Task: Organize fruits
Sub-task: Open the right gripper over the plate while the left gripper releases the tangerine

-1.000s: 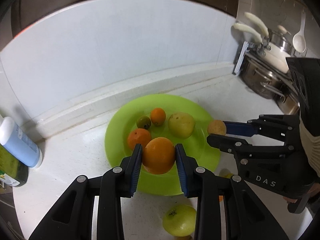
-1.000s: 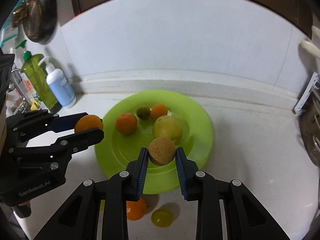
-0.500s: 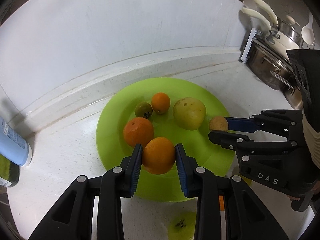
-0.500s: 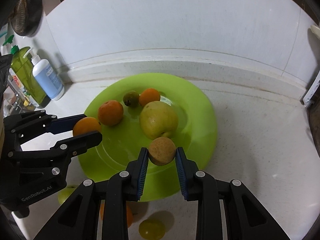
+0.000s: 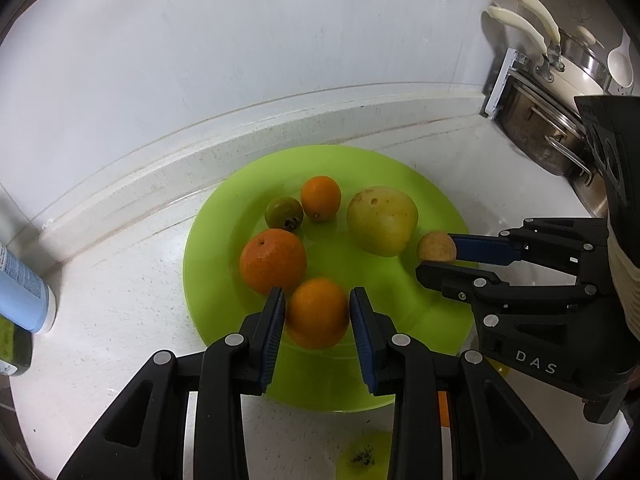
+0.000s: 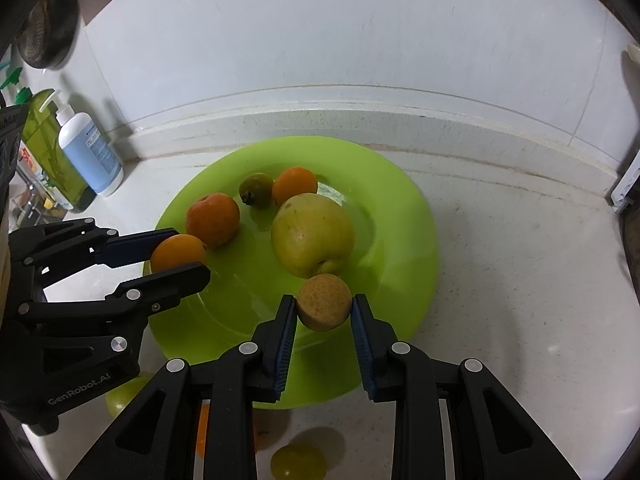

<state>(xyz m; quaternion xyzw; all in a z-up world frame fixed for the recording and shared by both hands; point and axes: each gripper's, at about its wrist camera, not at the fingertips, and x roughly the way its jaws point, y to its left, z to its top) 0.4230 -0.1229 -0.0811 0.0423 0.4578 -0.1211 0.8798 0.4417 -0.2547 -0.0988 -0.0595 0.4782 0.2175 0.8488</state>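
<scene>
Left wrist view showed the left gripper (image 5: 318,312) closed on a round orange citrus fruit (image 5: 317,313), its blue-padded fingers (image 5: 274,322) pressed against both sides, over the near part of the round lime-green plastic plate (image 5: 432,320). On that plate lay a larger orange (image 5: 273,261) just beyond the held fruit, a small dark green fruit (image 5: 284,213) and a small orange (image 5: 320,198) side by side toward the plate's far part, and a big yellow-green apple (image 5: 382,220) toward its right. The right gripper (image 5: 436,254) reached in over the plate's right side, clamped on a small round tan fruit (image 5: 436,246) just beside the apple.

From the right wrist view, the same tan fruit (image 6: 325,302) sat pinched between the right gripper's (image 6: 325,312) blue pads, over the plate's near slope (image 6: 400,240), close to the apple (image 6: 312,235). The left gripper (image 6: 178,258) held its orange (image 6: 178,252) over the plate's left edge. Nearer than the plate, on the white speckled counter (image 6: 520,280), lay a small yellow-green fruit (image 6: 298,460). A white pump bottle with blue label (image 6: 90,152) stood left of the plate against the wall.
</scene>
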